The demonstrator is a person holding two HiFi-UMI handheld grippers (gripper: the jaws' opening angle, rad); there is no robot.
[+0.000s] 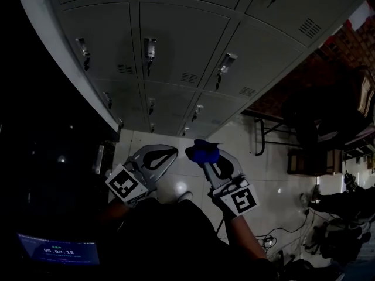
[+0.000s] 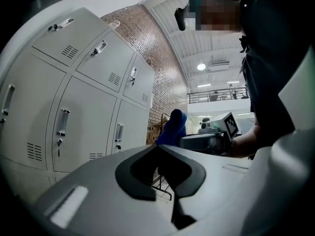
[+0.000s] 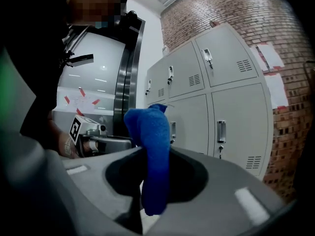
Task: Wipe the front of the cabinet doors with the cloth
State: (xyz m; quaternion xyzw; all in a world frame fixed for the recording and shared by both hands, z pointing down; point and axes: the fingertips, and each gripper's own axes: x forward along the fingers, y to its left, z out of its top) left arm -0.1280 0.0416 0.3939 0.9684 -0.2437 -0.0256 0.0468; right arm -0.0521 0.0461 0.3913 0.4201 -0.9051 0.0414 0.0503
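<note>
Pinching the blue cloth (image 3: 153,166) between its fingers, the right gripper (image 1: 205,158) is held low in front of the bank of grey cabinet doors (image 1: 176,40). In the right gripper view the cloth stands in a rounded lump above the closed fingertips, and its lower end hangs down through the dark opening behind them. The cloth touches none of the doors; from the head view it sits over the pale tiled floor (image 1: 176,183), well short of the bottom row. The left gripper (image 1: 173,152) is just beside the right one at about the same height. Its fingers are pressed together at the tips with nothing between them, as the left gripper view shows. Each door carries a small latch handle and a patch of vent slots. A red brick wall (image 3: 236,9) rises behind and above the cabinet. A person's forearm leads down from the right gripper's marker cube (image 1: 242,200).
</note>
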